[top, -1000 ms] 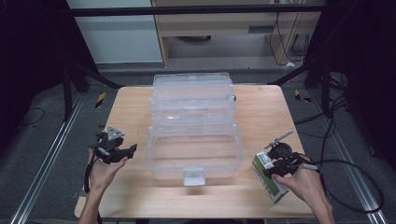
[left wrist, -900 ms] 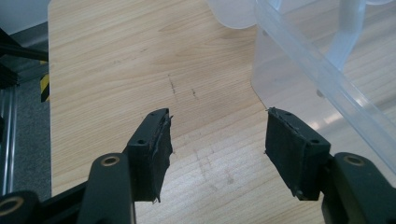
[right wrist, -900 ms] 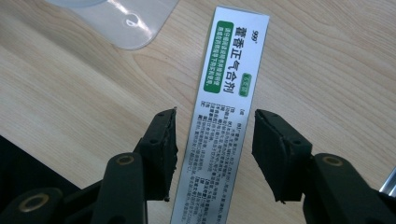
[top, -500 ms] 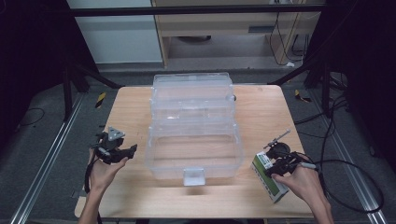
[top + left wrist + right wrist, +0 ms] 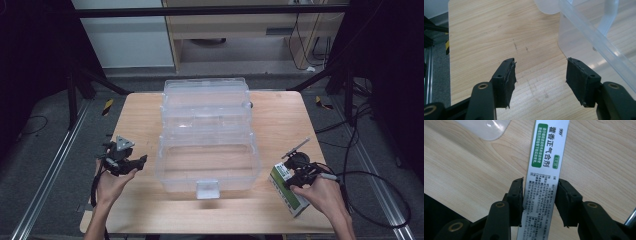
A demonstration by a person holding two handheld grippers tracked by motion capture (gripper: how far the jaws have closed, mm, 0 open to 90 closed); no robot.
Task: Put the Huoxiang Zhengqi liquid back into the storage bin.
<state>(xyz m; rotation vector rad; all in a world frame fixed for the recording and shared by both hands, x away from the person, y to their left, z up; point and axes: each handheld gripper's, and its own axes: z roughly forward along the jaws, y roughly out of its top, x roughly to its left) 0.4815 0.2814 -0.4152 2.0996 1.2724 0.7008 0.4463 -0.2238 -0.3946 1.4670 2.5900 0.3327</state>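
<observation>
Right gripper view looks straight down on a long, narrow box (image 5: pixel 543 182) lying flat on the wooden table (image 5: pixel 461 170), with the right gripper (image 5: pixel 539 200) set astride it. Its jaws have just been closing and now stand a black pad (image 5: pixel 517 197) against each long side of the box; whether they already press firmly or only touch I can't quite tell, though the edges look pinched.

To do this pick well, the jaws should close until both pads bear evenly on the box's narrow sides, staying square to its length so it doesn't twist when raised. The grip sits toward one end, so the far end may droop; a slow, level lift would suit it, and thin cardboard wants only a modest squeeze. The big clear plastic bin (image 5: pixel 207 145) in the middle of the table looks the likely place for it, so the lift must clear the near rim.

From the high view, the box (image 5: pixel 285 186) lies near the table's right front corner, just right of the bin and apart from it, under the right gripper (image 5: pixel 298 173). It is white, with a green label of printed characters and fine black text below, much like a medicine carton.

The left gripper (image 5: pixel 539 77) hangs over bare table left of the bin, jaws wide apart with nothing between them; in the high view it (image 5: pixel 131 163) sits near the bin's left wall.
</observation>
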